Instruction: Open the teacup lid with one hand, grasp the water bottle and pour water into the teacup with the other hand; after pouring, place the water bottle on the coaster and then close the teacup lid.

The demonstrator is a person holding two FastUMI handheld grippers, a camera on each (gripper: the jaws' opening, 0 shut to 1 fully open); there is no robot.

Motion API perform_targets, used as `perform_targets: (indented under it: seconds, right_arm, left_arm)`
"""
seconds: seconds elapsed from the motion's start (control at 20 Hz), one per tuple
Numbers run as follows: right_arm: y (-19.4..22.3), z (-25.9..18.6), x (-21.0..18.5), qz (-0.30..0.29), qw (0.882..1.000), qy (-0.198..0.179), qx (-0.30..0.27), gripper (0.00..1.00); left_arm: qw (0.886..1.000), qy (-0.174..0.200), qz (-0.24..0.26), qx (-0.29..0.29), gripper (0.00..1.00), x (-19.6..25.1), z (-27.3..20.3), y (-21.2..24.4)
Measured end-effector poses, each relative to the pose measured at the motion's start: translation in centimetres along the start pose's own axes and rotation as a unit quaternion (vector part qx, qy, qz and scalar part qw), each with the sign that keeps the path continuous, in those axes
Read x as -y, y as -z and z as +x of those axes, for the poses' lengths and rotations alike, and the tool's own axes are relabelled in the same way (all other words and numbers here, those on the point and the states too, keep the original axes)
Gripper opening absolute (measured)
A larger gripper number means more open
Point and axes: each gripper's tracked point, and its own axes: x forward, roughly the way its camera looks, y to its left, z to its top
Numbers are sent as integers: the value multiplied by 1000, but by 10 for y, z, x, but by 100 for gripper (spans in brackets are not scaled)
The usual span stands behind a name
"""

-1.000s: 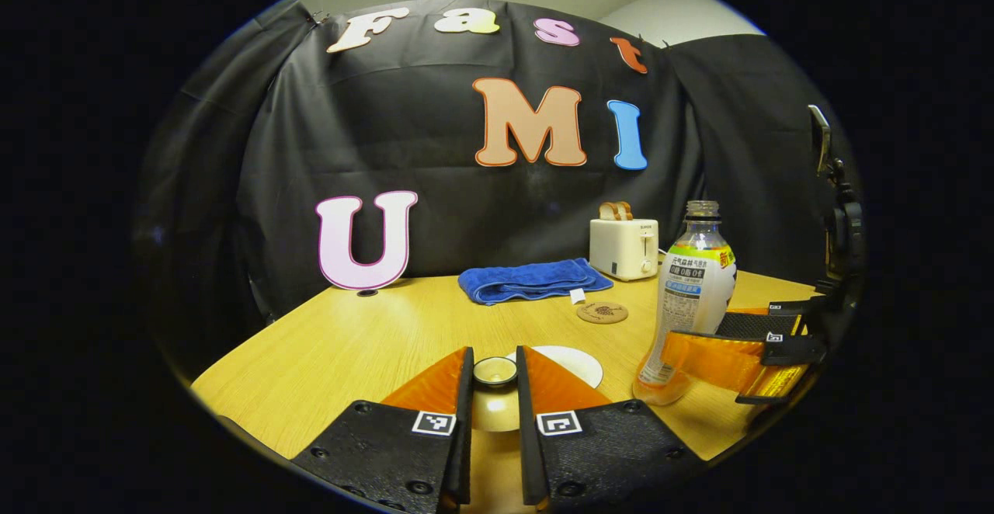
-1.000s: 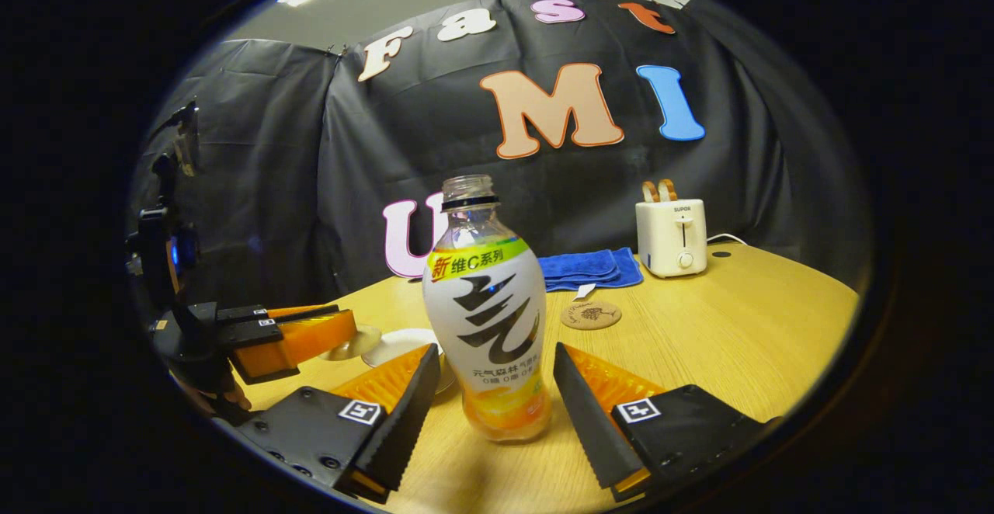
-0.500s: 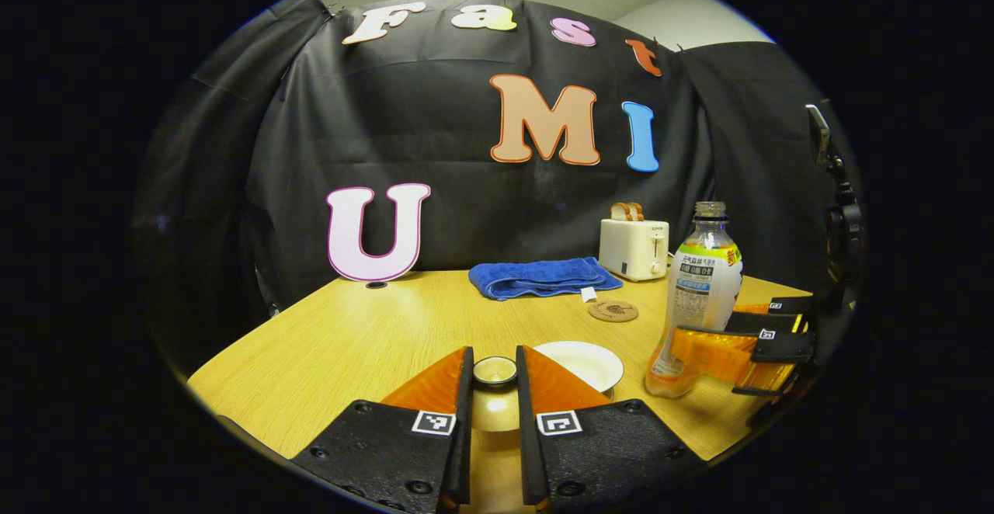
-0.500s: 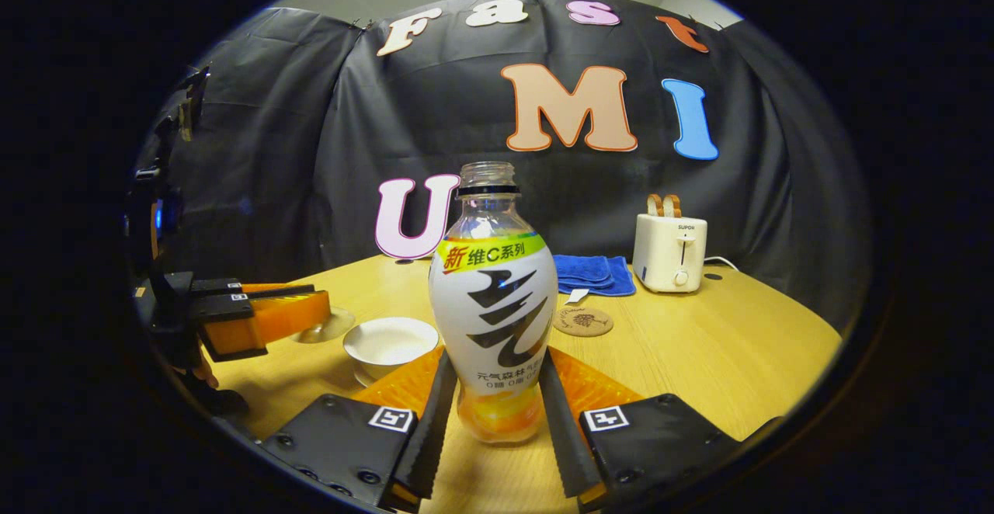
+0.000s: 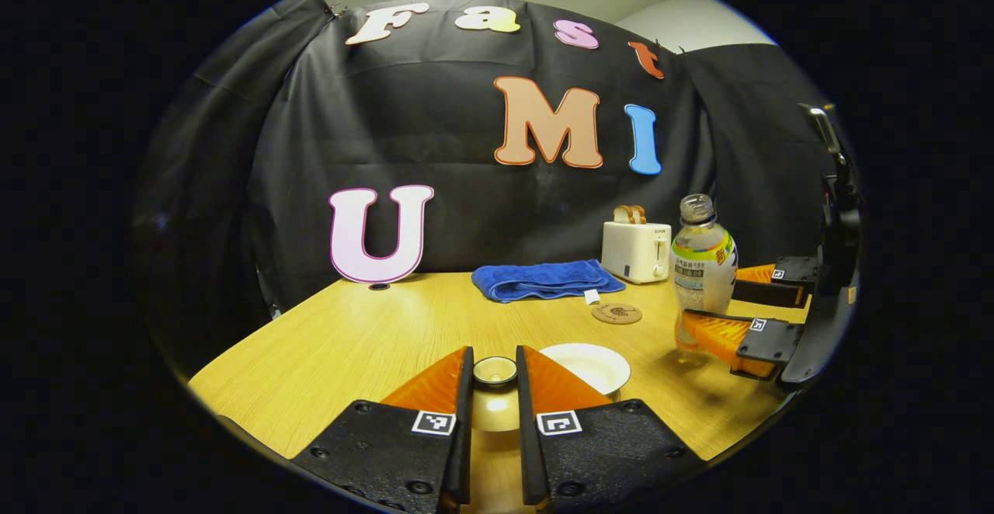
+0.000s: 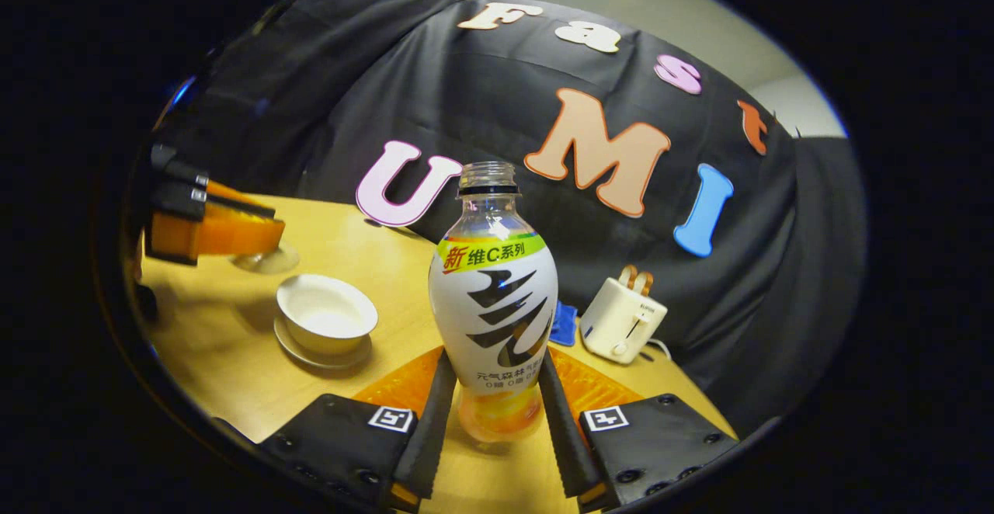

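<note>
At bottom centre of the left gripper view, the left claw (image 5: 494,374) pinches the lid (image 5: 495,372) by its knob. The open cup (image 6: 326,320) sits lower left in the right gripper view, where the right claw (image 6: 491,378) clamps the bottle (image 6: 492,296) at centre. The coaster (image 5: 616,313) lies right of centre on the surface (image 5: 373,343).

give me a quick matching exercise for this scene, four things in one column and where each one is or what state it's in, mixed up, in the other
Things:
1. water bottle
2. teacup lid
3. teacup
4. coaster

States:
a. uncovered, on its saucer
b. bare, on the table near the blue towel
c. clamped between the right gripper's fingers, cap off
d. pinched by its knob in the left gripper

Pairs: 1-c, 2-d, 3-a, 4-b
</note>
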Motion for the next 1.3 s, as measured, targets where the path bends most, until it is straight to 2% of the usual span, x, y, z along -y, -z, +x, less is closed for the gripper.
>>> perform_targets:
  seconds: [0.05,0.3,0.45,0.55,0.95,1.3]
  right_arm:
    - [1,1,-2,-18,1000,0,3,66]
    - [11,9,1,-103,995,11,5,63]
    - [15,16,11,-163,986,26,5,66]
    - [14,18,10,-203,979,27,11,64]
    - [9,18,0,-336,941,23,35,64]
    - [-4,16,-4,-460,885,29,61,65]
  left_arm:
    - [1000,0,0,0,23,-1,0,1]
    - [1000,-2,0,4,23,-6,-2,0]
    - [1000,-4,-4,3,23,-13,-5,4]
    - [1000,-10,-4,4,23,-20,-7,5]
    - [1000,-12,-11,9,23,-31,-12,6]
    - [1000,-12,-16,7,23,-35,-13,9]
